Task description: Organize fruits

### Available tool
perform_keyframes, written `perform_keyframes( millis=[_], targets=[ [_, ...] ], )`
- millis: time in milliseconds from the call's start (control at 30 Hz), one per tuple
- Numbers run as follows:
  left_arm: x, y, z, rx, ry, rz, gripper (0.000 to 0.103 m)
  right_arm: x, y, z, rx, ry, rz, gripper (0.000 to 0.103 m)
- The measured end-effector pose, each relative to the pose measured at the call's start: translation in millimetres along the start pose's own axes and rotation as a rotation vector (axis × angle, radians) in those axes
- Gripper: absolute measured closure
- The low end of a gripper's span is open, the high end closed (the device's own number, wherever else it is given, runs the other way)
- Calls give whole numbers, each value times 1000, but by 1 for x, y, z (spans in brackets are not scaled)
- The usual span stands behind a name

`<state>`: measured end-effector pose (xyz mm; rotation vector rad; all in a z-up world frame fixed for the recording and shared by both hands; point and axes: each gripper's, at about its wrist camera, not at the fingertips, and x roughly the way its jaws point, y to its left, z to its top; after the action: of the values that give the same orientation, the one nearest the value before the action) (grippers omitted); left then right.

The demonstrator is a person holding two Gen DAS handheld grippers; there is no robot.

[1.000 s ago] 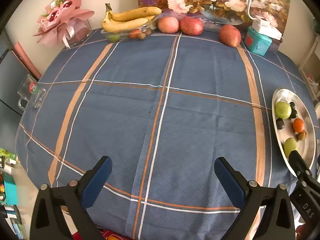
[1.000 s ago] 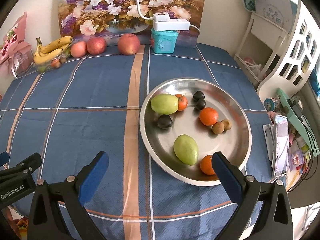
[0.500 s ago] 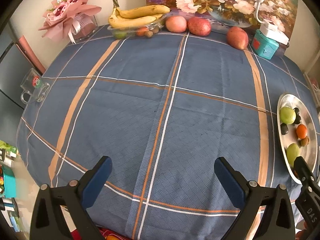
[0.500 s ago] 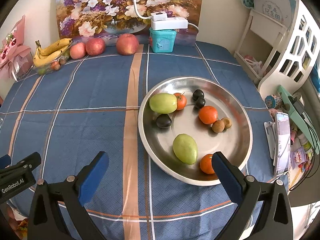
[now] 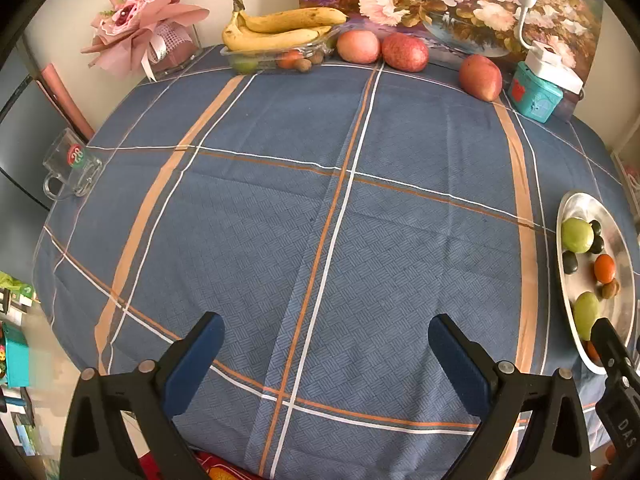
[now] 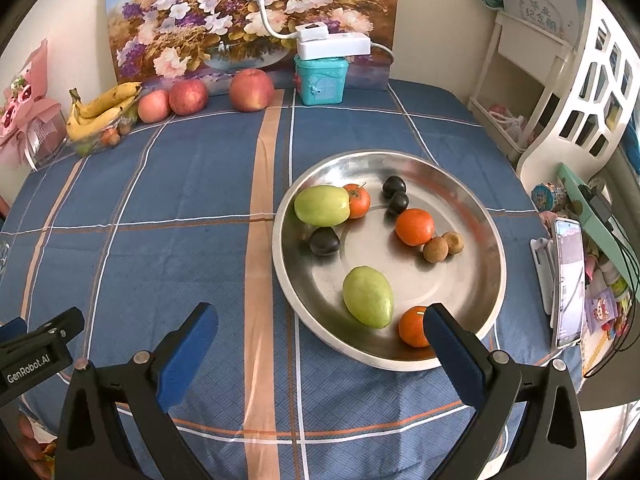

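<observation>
Two hand-held grippers hover over a table draped in a blue plaid tablecloth, both with their blue-padded jaws spread wide and holding nothing. The left gripper faces a bare stretch of cloth near the table's front edge, while the right gripper sits just short of a round steel plate, its right finger overlapping the plate's near rim. On the plate lie two green mangoes, one at the left beside a small tomato and the other toward the front; two oranges, one mid-plate and one at the near rim; three dark plums, two together at the back and one just in front of the left mango; and a pair of brown longans touching each other. Along the far edge, before a flower painting, a bunch of bananas rests on a clear tray of small fruit, next to three red apples in a loose row and a teal box. A pink bouquet stands at the far left corner, and a glass mug sits at the table's left edge.
</observation>
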<state>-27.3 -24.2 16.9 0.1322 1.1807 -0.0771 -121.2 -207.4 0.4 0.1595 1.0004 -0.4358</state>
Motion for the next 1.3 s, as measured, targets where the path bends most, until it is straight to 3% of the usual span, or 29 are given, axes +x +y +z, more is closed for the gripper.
perform_keyframes(
  millis=[1300],
  targets=[
    [-3, -4, 0, 14, -10, -24, 0, 2, 0, -1, -1, 7, -9, 1]
  ],
)
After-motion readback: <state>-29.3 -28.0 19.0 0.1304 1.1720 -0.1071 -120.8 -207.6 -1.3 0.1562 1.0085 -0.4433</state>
